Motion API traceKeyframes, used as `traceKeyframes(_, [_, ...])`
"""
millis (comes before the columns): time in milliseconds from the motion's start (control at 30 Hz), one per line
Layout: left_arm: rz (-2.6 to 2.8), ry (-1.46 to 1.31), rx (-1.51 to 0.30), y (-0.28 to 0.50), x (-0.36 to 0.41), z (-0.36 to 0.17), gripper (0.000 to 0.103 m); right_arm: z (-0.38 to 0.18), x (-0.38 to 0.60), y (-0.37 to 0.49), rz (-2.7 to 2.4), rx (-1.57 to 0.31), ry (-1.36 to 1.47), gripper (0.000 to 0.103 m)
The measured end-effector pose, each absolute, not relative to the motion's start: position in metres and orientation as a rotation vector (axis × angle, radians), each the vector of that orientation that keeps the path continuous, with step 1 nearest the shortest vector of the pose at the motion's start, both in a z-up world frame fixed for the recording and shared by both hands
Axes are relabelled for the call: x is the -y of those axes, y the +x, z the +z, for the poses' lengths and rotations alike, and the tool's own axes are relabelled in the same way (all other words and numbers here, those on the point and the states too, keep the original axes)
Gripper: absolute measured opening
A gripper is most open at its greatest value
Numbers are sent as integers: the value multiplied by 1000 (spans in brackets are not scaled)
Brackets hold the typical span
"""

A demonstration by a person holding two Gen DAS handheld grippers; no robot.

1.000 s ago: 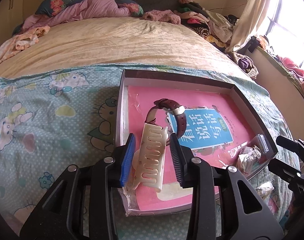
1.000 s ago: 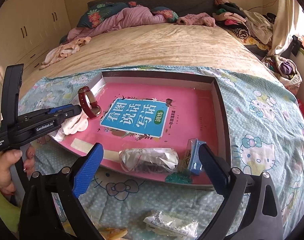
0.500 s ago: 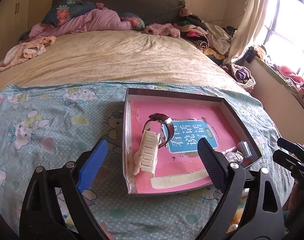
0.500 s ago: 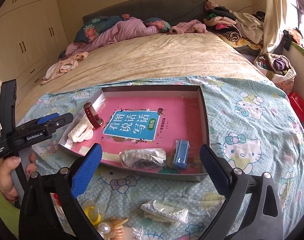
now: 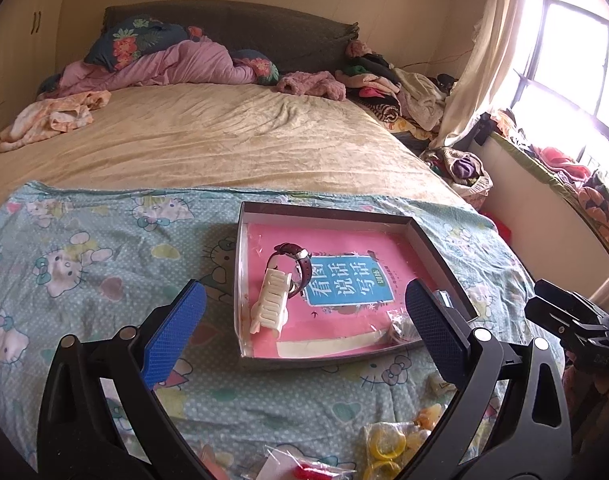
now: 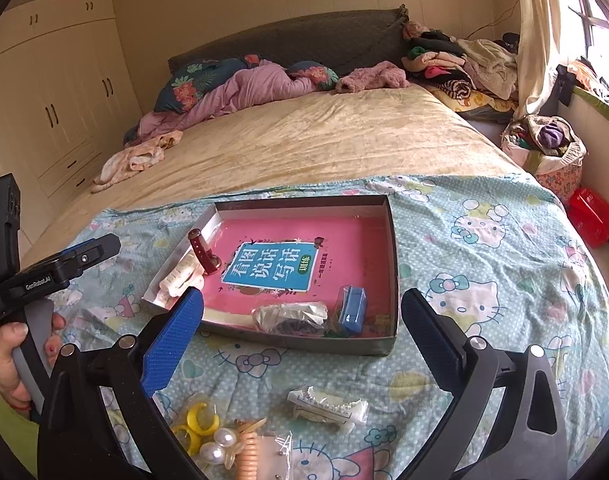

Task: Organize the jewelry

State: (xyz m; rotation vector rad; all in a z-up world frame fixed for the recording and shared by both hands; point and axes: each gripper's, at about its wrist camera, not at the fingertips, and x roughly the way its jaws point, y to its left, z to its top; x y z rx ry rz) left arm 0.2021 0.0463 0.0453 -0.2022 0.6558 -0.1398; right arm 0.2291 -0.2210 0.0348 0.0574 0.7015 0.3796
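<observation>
A shallow grey box (image 5: 436, 256) (image 6: 393, 264) with a pink book cover inside lies on the Hello Kitty sheet. In it are a white hair claw (image 5: 270, 306) (image 6: 180, 276), a dark red watch (image 5: 300, 262) (image 6: 202, 252), a crumpled plastic bag (image 6: 290, 316) and a small blue box (image 6: 352, 306). My left gripper (image 5: 304, 332) is open and empty, held back above the near edge of the box. My right gripper (image 6: 304, 340) is open and empty, above the sheet in front of the box. Loose pieces lie near it: a white comb clip (image 6: 328, 406), yellow rings (image 6: 196, 426), pearls (image 6: 218, 444).
The beige bed (image 6: 324, 136) stretches beyond the sheet, with pillows and clothes at its head. A laundry basket (image 6: 552, 152) and a red object (image 6: 590, 216) stand to the right. Yellow rings (image 5: 384, 446) and small bags lie on the sheet near my left gripper.
My left gripper let go of the white hair claw in the box, opened wide and pulled back. My right gripper also pulled back, bringing the loose jewelry on the sheet into view.
</observation>
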Motion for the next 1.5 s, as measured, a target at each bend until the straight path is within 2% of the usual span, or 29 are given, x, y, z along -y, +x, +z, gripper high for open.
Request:
traceKeyframes(333, [-184,-205,-628,170,-39,61,93,53,228,199,393,-659,52,99])
traceKeyframes(667, [-192,-161,-646,142,-36,55,93,57,233,170,403,-653,32,99])
traceKeyframes(1500, [-297,-84,-801,102,-6,0,93,5,237,128,390,-776,-43,99])
